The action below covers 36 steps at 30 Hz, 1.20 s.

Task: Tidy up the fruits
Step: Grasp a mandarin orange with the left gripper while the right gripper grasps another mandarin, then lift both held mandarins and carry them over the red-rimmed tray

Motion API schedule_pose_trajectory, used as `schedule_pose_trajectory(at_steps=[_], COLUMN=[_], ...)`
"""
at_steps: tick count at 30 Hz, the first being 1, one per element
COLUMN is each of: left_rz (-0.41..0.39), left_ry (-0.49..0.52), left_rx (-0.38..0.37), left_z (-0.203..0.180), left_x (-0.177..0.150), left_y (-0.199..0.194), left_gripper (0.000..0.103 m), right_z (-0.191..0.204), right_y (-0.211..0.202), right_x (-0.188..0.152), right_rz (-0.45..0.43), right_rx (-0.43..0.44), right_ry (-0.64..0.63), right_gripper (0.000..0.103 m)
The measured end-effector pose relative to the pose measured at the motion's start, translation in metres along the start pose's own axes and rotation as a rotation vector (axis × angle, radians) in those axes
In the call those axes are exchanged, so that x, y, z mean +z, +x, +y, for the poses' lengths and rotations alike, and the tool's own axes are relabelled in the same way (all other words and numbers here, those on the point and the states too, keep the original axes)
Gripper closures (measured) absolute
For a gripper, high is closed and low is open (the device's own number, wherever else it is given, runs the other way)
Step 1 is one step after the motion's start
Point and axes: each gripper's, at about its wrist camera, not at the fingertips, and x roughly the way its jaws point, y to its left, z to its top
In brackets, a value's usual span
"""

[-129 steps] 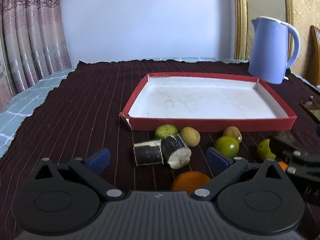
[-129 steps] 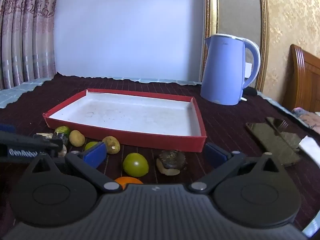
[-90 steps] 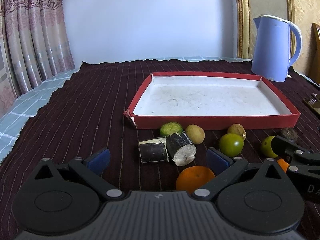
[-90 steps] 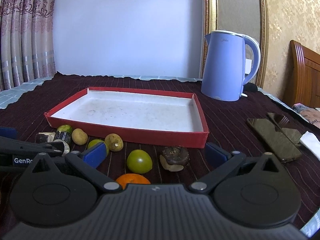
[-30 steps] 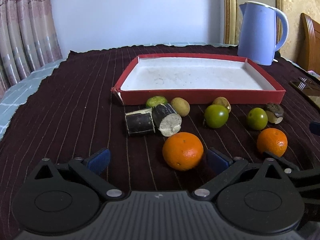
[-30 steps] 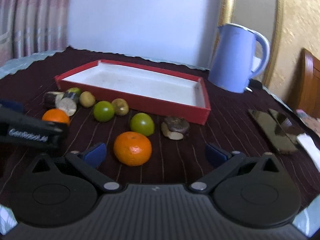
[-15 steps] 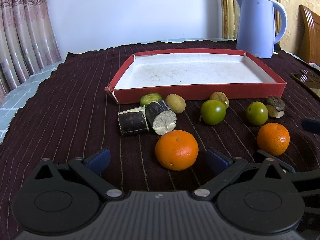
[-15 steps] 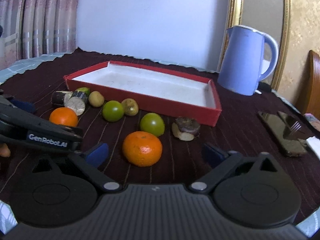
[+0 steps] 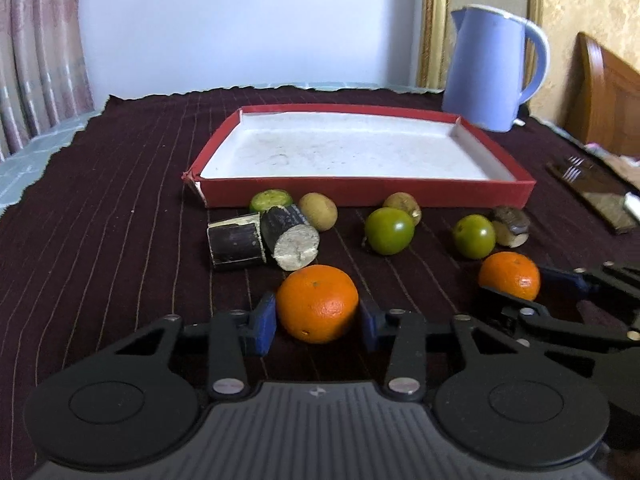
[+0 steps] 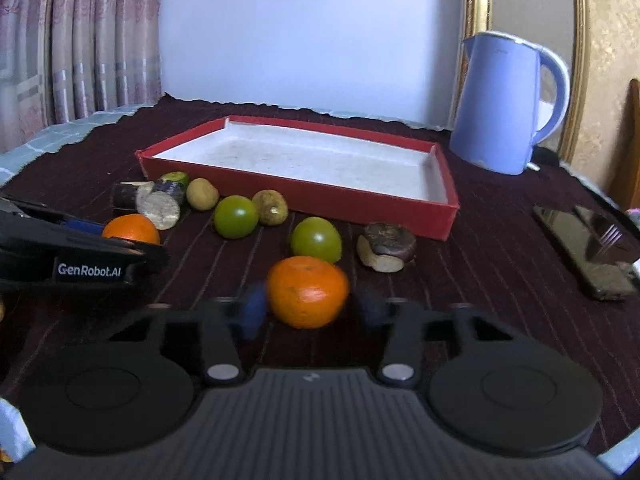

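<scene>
Two oranges lie on the dark striped cloth in front of an empty red tray [image 9: 400,191] with a white floor. In the left wrist view, my left gripper [image 9: 317,322] is closing, and its blue pads [image 9: 265,322] touch both sides of the nearer orange [image 9: 317,302]. In the right wrist view, my right gripper [image 10: 308,312] is closing too. Its motion-blurred pads [image 10: 251,312] sit against the sides of the other orange [image 10: 307,291]. Both oranges rest on the cloth. Each gripper also shows at the edge of the other's view.
Two green fruits [image 9: 389,230] [image 9: 474,236], two small brown fruits [image 9: 318,211] [image 9: 402,202], a lime [image 9: 271,199], two dark cane pieces [image 9: 236,242] and a dark husk [image 9: 510,226] lie along the tray's front wall. A blue kettle [image 9: 488,68] stands at the back right, phones [image 10: 588,248] at the right.
Both grippers went from wide open to closed in around an orange each. The oranges now sit between the pads. The hands barely shifted.
</scene>
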Motion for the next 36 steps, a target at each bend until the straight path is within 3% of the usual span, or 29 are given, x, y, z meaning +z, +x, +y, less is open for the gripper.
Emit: schedule_pose_trajectory(at_steps=[19,36], left_rz=[-0.093,-0.083], left_ry=[0.037,0.041], left_rx=[0.037,0.070], left_z=[-0.005,-0.001], left_x=[0.040,0.060], left_y=[-0.006,0.024], left_gripper=[0.062,0.062], right_z=[-0.001,-0.010], right_y=[-0.008,0.017], right_x=[0.029,0.060], right_rz=[-0.110,-0.130], right_rx=[-0.020,-0.051], right_ry=[-0.019,0.006], right_gripper=[0.064,0.064])
